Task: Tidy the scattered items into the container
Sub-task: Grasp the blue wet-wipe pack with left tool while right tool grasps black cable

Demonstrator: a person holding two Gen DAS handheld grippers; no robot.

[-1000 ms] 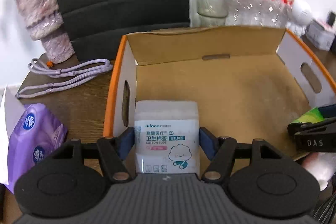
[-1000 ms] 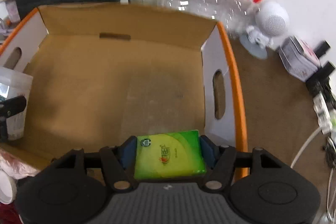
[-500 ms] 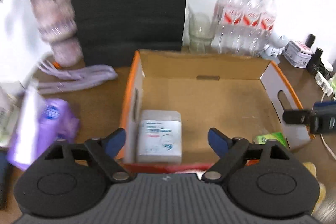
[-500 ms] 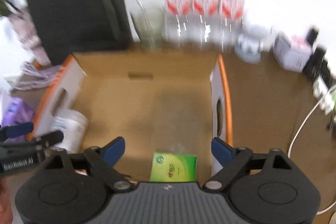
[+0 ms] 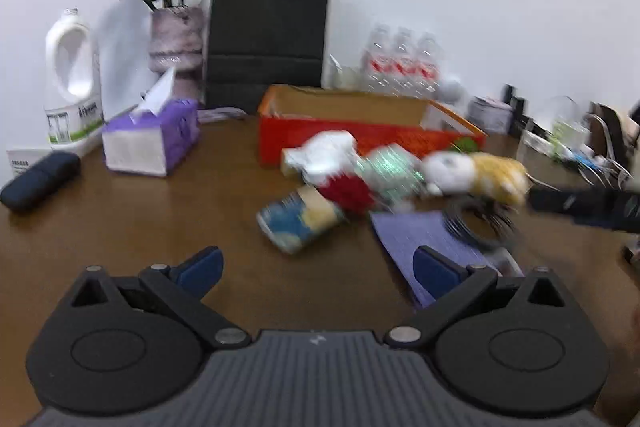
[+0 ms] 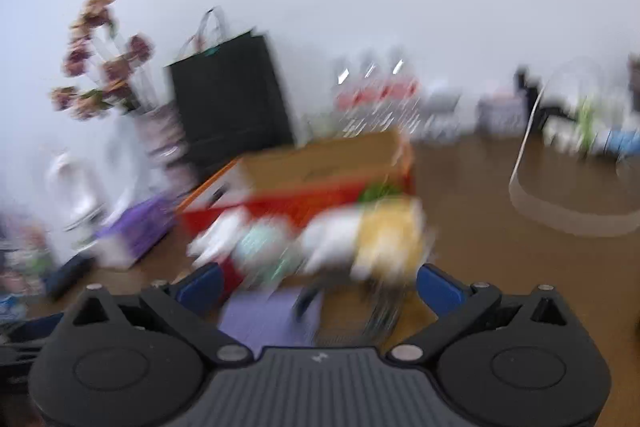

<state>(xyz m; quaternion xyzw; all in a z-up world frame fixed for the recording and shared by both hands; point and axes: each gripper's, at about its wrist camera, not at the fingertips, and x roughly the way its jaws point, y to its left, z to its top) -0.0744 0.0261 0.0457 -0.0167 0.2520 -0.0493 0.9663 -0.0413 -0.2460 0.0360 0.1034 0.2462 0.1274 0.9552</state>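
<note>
Left gripper (image 5: 316, 263) – jaws opening wide, nothing between them, above bare brown table (image 5: 132, 227). Right gripper (image 6: 318, 287) likewise opening and empty, view heavily blurred. Orange cardboard box (image 5: 360, 135) sits mid-table, well apart from both. Scattered items lie just in front of it – blue-yellow can (image 5: 298, 221) on its side, yellow-white plush (image 5: 476, 173), purple cloth (image 5: 424, 243). Purple tissue box (image 5: 154, 139) stands left of the box.

No legible text or labels

bright even light, fisheye bend at edges; right wrist view heavily motion-blurred, left w/ blurred centre.
</note>
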